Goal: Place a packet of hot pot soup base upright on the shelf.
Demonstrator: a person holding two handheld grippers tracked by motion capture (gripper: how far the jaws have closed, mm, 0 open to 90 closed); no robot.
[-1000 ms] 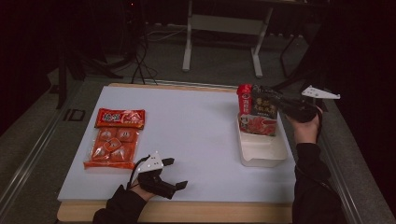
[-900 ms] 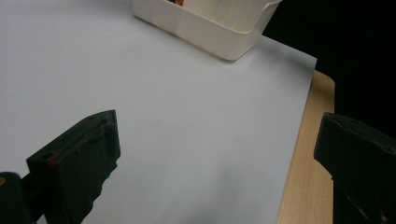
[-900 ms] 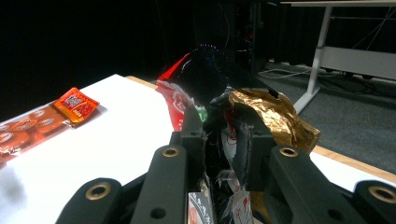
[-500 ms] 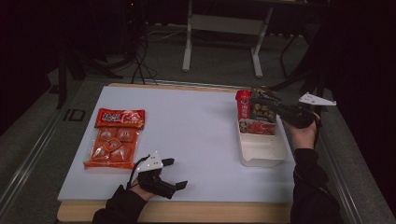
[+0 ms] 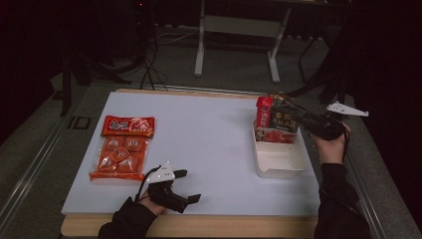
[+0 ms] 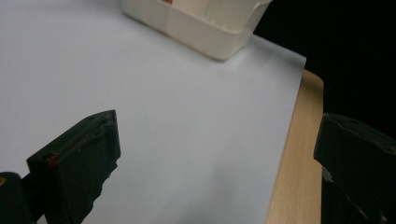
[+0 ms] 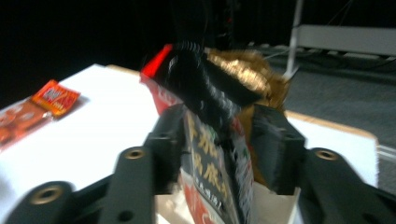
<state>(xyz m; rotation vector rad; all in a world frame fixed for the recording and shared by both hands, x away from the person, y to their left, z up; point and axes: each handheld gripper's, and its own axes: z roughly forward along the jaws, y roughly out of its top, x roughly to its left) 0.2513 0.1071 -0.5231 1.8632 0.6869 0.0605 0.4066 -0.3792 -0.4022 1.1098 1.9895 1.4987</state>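
Right gripper (image 5: 298, 118) fingers just opening around dark packet (image 5: 283, 119) (in white tray (image 5: 281, 162)); left gripper (image 5: 186, 186) fingers wide

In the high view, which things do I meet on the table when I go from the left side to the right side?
Red snack pack → left gripper → white tray → right gripper at the upright packets, its jaws just opening.

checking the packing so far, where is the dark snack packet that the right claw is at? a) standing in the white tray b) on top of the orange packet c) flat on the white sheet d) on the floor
a, the dark snack packet stands upright at the far end of the white tray, between the jaws of the right claw, which have just been opening.
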